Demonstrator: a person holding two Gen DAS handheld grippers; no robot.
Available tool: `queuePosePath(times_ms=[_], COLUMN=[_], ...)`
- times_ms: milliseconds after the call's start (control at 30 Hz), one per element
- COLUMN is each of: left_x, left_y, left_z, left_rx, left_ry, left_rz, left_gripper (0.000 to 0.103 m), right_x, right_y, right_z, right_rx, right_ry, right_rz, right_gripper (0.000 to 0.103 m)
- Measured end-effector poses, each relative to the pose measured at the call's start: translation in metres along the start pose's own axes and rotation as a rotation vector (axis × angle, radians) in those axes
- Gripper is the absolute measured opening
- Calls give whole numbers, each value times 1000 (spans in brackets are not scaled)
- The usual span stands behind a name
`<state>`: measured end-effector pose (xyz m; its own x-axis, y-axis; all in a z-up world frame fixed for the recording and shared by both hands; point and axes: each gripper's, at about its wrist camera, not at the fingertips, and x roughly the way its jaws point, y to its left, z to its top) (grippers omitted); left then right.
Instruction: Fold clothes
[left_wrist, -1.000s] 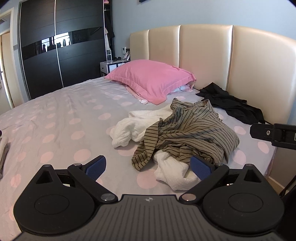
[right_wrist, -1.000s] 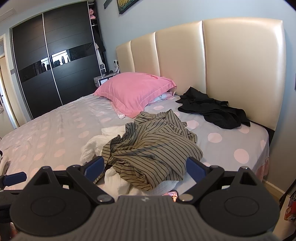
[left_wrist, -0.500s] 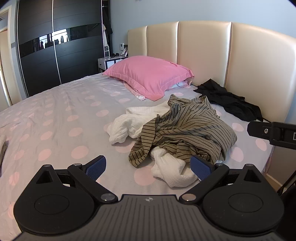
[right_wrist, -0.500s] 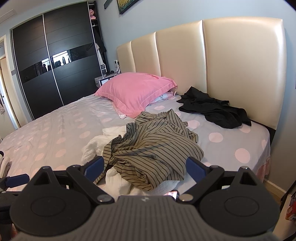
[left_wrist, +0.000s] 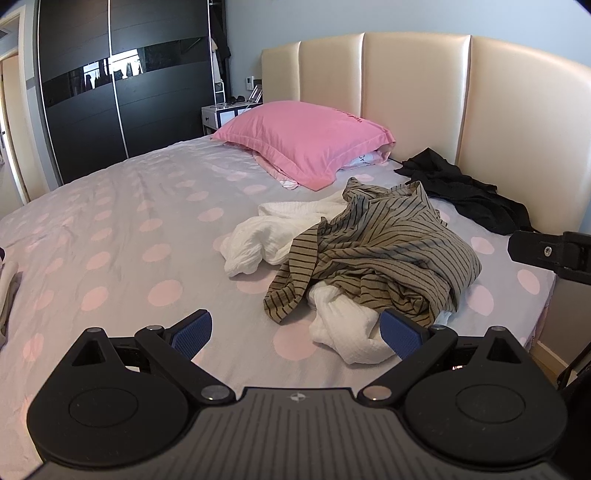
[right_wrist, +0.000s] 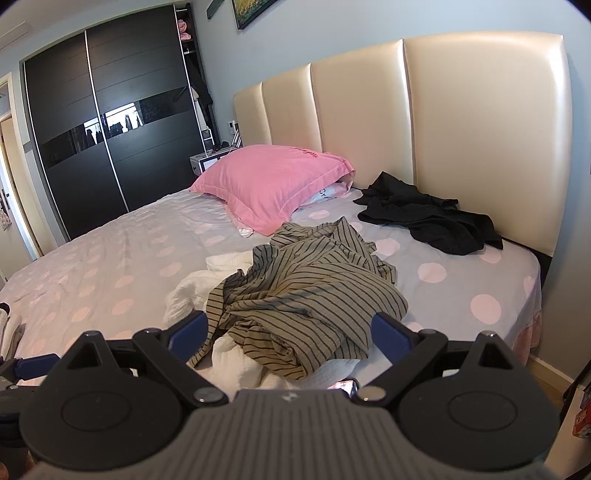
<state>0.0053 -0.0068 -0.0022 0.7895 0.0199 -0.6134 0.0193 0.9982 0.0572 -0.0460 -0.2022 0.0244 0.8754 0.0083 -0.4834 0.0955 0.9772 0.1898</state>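
Note:
A crumpled olive striped shirt (left_wrist: 384, 251) (right_wrist: 306, 295) lies on a white garment (left_wrist: 258, 240) (right_wrist: 188, 291) on the polka-dot bed (left_wrist: 129, 229) (right_wrist: 110, 258). A black garment (left_wrist: 469, 192) (right_wrist: 428, 218) lies by the headboard. My left gripper (left_wrist: 297, 332) is open and empty, above the near edge of the pile. My right gripper (right_wrist: 290, 336) is open and empty, just before the striped shirt. The right gripper's body shows at the right edge of the left wrist view (left_wrist: 550, 251).
A pink pillow (left_wrist: 306, 144) (right_wrist: 273, 181) leans by the cream headboard (left_wrist: 443, 103) (right_wrist: 461, 122). Black sliding wardrobe (left_wrist: 118, 85) (right_wrist: 110, 122) stands beyond the bed. Folded cloth (left_wrist: 7, 291) lies at the bed's left edge. A phone (right_wrist: 345, 386) lies under the right gripper.
Both grippers have drifted slightly closer to the clothes pile; the left view has shifted a little. Jaws stay open and nothing was grasped.

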Motion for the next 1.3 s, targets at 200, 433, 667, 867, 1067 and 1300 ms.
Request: queuePosePath(times_ms=[200,433,667,867,1067,1300], left_x=[1,0,0,1,0,1], left_y=[2,8,10,11,11,10], left_z=[0,-1,-2,-2,-2,-2], left_rx=[-8,-25,-32,-37,-34,-37], left_ry=[7,10,15,19,22,24], left_rz=[2,0,1,1,-4,-13], left_gripper=[99,99,99,99,99,99], right_x=[0,1,2,2,2,4], right_y=[0,2,3,4,4,4], right_z=[0,1,1,0,1,0], right_rx=[-1,-5,-7,-9,-10,-12], right_ry=[2,3,6,7,10,21], right_rz=[0,-3,-5,-7,-7,-14], right_gripper=[96,96,96,96,96,96])
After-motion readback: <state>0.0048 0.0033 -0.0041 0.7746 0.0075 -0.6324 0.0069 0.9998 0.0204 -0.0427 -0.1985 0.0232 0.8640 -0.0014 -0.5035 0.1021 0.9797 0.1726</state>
